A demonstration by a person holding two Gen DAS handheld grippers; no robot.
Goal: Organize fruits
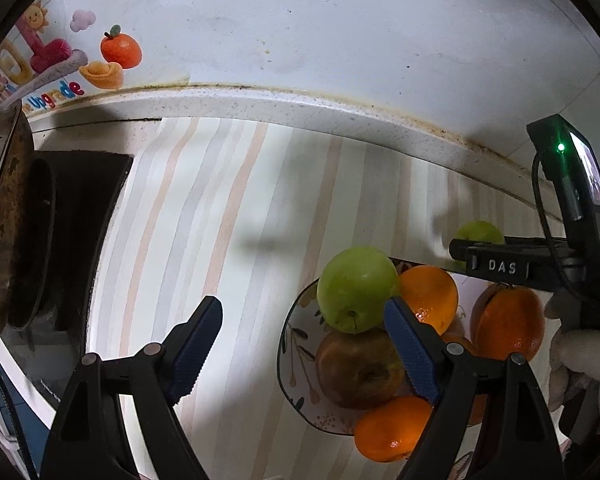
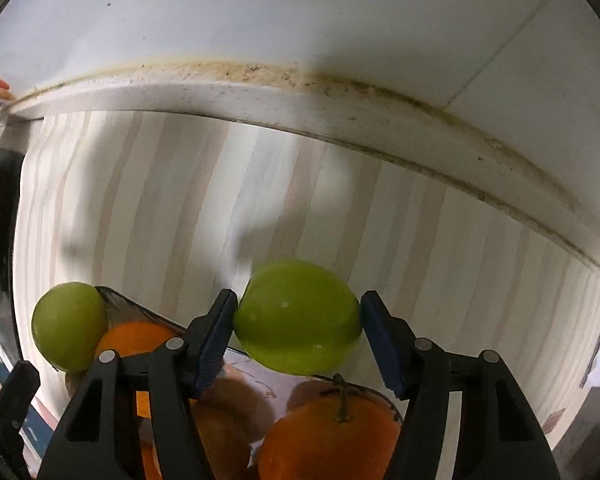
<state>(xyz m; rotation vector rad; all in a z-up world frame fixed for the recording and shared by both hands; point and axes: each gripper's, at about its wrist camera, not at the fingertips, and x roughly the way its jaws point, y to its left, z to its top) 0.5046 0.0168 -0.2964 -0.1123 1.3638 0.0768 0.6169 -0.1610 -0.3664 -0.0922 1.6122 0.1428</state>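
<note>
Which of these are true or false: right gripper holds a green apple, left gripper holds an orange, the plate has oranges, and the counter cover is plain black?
1. The right gripper holds a green apple. True.
2. The left gripper grips an orange. False: its fingers are open and empty.
3. The plate holds oranges. True.
4. The counter cover is plain black. False: the striped mat is pale with beige and grey stripes.

Left gripper (image 1: 302, 344) hangs above the worktop, jaws spread wide with nothing between them. Right gripper (image 2: 298, 332) holds a green apple (image 2: 296, 316) between its blue pads (image 2: 216, 336), raised off the worktop; a white-gloved hand (image 1: 580, 376) grips its handle.
</note>
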